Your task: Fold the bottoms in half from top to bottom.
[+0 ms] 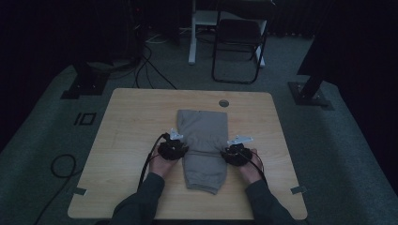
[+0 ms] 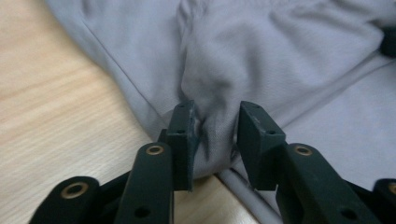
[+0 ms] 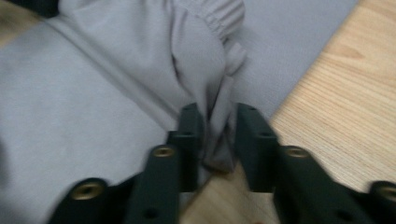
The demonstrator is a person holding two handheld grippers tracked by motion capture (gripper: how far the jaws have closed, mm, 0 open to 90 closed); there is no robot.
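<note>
Now both claws, left (image 1: 180,149) and right (image 1: 228,153), sit slack astride a pinched fold of the grey garment (image 1: 202,127), likely releasing it after folding on the tabletop (image 1: 131,122).

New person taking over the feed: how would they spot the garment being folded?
Find the light wooden table on the dark floor. In its middle lies a grey garment, folded into a long strip running away from the person. It is the sole cloth there, flanked by the left gripper and right gripper.

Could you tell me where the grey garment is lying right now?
In the high view the grey garment lies mid-table, between both grippers, below the round hole.
</note>
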